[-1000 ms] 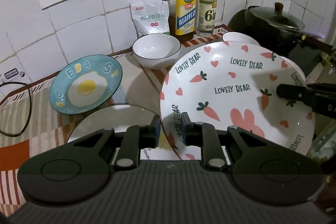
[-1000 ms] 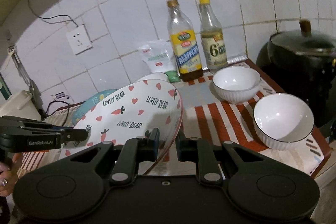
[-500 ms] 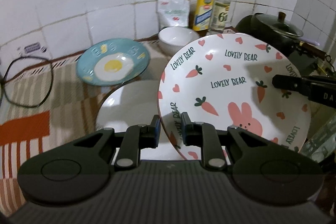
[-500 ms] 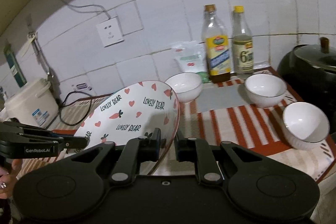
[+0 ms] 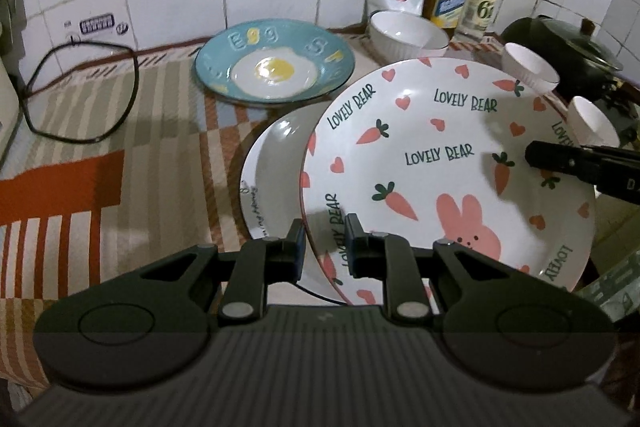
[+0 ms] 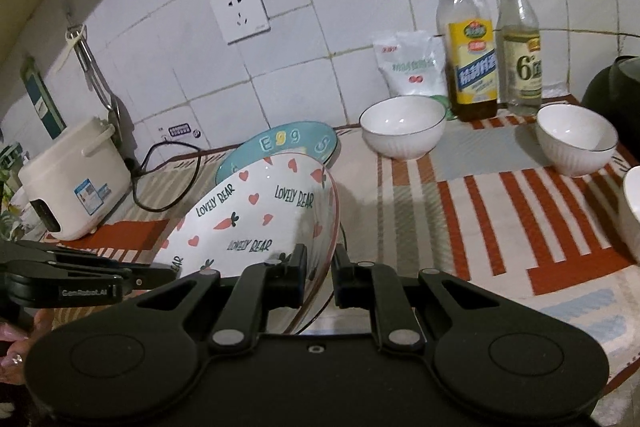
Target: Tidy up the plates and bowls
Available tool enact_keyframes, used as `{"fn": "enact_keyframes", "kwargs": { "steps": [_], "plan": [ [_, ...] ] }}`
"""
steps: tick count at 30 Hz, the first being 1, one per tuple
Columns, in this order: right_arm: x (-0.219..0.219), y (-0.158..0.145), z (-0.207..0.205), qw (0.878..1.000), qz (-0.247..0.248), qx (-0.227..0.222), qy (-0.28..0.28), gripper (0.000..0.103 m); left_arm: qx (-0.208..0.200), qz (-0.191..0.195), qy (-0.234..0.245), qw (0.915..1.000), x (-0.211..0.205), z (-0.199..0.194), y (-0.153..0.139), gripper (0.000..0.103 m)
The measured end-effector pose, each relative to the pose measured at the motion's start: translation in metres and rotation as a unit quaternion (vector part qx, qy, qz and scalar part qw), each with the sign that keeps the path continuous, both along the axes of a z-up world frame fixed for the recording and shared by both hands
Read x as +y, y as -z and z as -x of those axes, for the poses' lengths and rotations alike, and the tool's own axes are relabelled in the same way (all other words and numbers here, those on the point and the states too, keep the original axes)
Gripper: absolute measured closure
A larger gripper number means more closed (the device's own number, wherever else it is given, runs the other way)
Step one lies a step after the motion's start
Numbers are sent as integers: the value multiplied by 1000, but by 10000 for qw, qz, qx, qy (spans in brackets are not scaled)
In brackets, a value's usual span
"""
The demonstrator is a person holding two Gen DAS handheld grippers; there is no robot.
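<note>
Both grippers hold a white "Lovely Bear" plate (image 5: 448, 163) with carrots and hearts, lifted and tilted above the cloth. My left gripper (image 5: 324, 247) is shut on its near rim. My right gripper (image 6: 320, 279) is shut on the opposite rim of the plate (image 6: 256, 219); its fingers show at the right of the left wrist view (image 5: 560, 163). A plain white plate (image 5: 276, 163) lies underneath. A blue egg plate (image 5: 274, 67) sits behind. White bowls (image 6: 402, 125) (image 6: 576, 141) stand to the right.
Two bottles (image 6: 472, 43) (image 6: 520, 43) and a white bag (image 6: 412, 63) stand at the tiled wall. A rice cooker (image 6: 76, 179) with a black cord (image 5: 80, 91) is at the left. A black pot (image 5: 568, 55) is at the right. A third bowl (image 5: 592, 123) is near the pot.
Both grippers have carried the bear plate leftward and lower, over the plain white plate. More of the rice cooker and the left cloth is in view.
</note>
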State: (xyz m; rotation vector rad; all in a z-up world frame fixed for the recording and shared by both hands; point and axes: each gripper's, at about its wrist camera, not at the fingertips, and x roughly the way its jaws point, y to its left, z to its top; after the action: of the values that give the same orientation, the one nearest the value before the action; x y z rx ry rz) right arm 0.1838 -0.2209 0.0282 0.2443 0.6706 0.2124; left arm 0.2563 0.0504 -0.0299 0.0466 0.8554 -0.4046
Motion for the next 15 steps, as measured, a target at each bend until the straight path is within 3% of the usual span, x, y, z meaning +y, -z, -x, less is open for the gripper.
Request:
{"fn": "enact_keyframes", "kwargs": {
  "steps": [8,15],
  "plan": [
    [10,21,-21,9996,-17,226,-137,86,219,7,-122,9997,14,-23,27,85],
    [11,26,-32,9995,-13,298,-136,86,199,-1,-182,9996,15,-29,31,85]
  ]
}}
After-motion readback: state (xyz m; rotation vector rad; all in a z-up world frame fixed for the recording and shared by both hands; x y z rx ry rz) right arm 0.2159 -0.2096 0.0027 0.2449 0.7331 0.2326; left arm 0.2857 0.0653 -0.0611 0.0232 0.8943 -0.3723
